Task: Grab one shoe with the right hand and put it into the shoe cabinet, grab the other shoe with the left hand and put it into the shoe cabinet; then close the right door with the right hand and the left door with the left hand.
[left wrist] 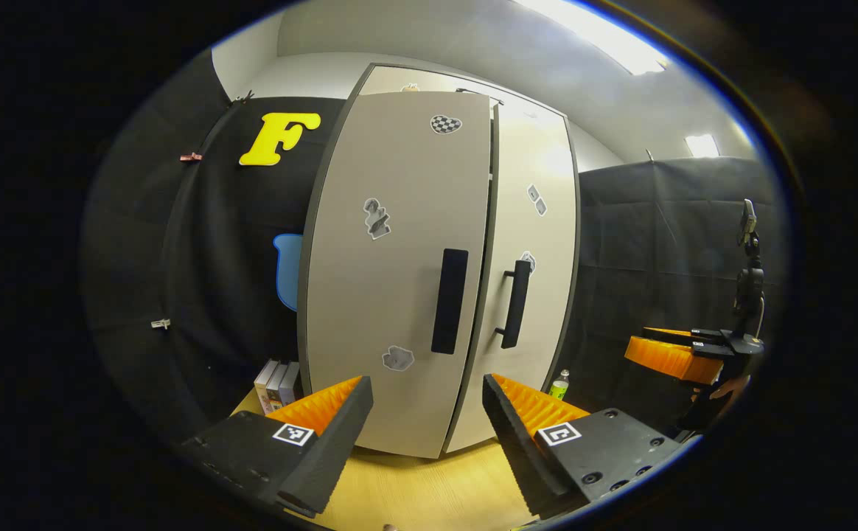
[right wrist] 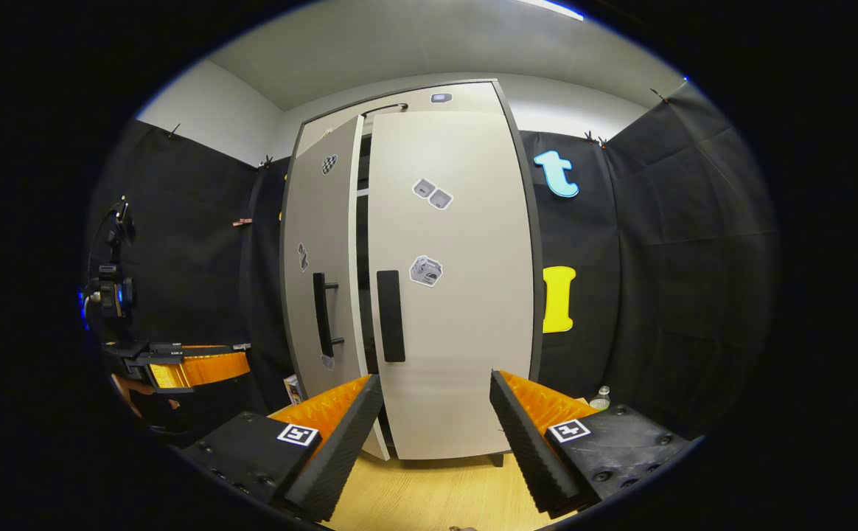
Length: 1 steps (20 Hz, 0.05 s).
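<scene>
Black cloth hangs on the walls all around, and a light wooden floor [left wrist: 429,487] lies at the bottom of both views. On it, in the middle of each view, stands the tall pale shoe cabinet [left wrist: 436,81].

Both doors look almost shut, but not all the way. In the right gripper view a dark gap runs down between the left door [right wrist: 322,243] and the right door [right wrist: 451,310], and the right door stands out a little in front of the other. In the left gripper view the left door [left wrist: 392,265] fills the middle, with its black handle [left wrist: 450,301] right ahead, and the right door [left wrist: 536,243] sits beside it with its own handle [left wrist: 514,304].

No shoe can be seen, so I think both shoes are already inside, but I cannot be sure.

The left tongs [left wrist: 427,420] are spread wide and hold nothing. The right tongs [right wrist: 435,428] are wide and hold nothing too. The other gripper [left wrist: 676,358] sits at the right edge of the left gripper view.

What could go wrong? If the right door is pushed too softly, the gap may stay. A hard push could make a door bounce back. A finger of the wide tongs could catch on a handle. If a shoe sticks out inside, the door would stop on it.

A small bottle [left wrist: 559,384] stands low by the cabinet, right of centre in the left gripper view.
</scene>
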Motion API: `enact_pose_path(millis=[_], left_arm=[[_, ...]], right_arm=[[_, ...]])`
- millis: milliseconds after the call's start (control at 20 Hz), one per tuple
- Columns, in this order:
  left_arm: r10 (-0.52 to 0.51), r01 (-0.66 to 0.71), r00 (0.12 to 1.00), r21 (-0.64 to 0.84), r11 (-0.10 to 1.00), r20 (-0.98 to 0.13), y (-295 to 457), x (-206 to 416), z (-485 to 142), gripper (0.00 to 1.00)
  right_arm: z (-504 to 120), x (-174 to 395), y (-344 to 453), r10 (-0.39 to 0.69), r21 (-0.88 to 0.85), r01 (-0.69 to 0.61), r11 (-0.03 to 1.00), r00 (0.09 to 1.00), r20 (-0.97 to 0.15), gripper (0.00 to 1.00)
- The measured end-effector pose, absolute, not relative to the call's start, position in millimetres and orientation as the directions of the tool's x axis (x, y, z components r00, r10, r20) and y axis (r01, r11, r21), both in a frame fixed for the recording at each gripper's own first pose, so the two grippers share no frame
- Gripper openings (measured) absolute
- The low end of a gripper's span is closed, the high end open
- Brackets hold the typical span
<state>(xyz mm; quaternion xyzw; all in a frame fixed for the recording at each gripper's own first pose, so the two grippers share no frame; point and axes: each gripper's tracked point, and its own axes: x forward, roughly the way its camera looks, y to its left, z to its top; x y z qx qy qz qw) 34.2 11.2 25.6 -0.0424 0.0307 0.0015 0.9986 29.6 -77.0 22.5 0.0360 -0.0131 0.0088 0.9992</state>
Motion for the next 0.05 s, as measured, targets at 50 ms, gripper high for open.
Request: enact_pose_path(millis=[50], left_arm=[[0.001,-0.006,0.998,-0.087,0.996,-0.061,11.6,34.2,26.2,0.95]], right_arm=[[22.1,30.2,-77.9,0.018,0.070,-0.020,0.997,0.999,0.026,0.97]])
